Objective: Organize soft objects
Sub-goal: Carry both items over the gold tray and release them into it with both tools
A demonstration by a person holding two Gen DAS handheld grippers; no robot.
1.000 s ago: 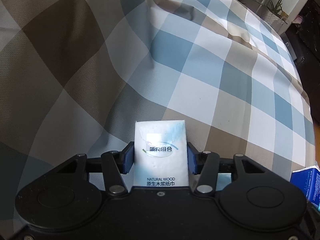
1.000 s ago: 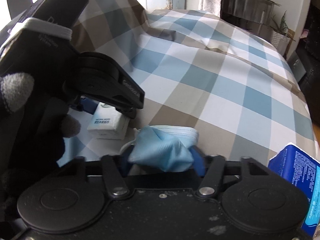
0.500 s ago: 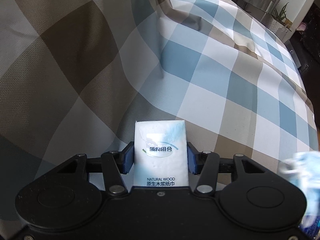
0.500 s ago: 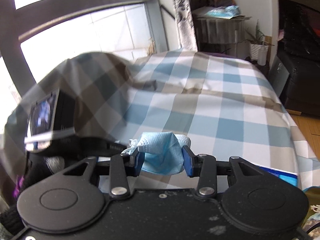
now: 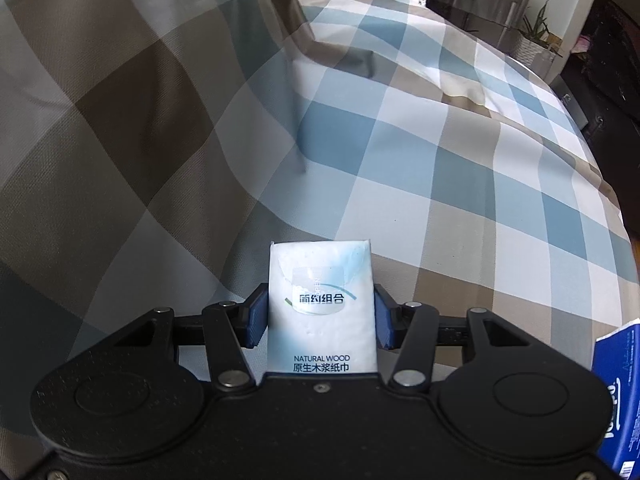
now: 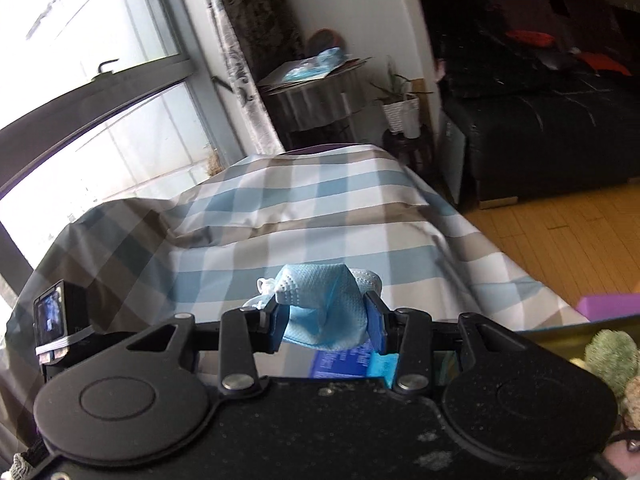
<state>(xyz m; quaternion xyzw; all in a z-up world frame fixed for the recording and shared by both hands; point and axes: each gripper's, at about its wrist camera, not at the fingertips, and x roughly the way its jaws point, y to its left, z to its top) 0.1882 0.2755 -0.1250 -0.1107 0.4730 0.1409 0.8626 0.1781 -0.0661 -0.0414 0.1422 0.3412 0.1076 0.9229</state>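
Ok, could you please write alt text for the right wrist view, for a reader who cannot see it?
The right gripper is shut on a crumpled blue face mask, held above a bed covered by a blue, tan and white checked cover. Behind are a bright window, a small potted plant and a dark sofa.

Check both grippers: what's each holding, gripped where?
Left gripper: white tissue pack, pinched across its two long side edges. Right gripper: crumpled blue face mask, squeezed across its bunched middle.
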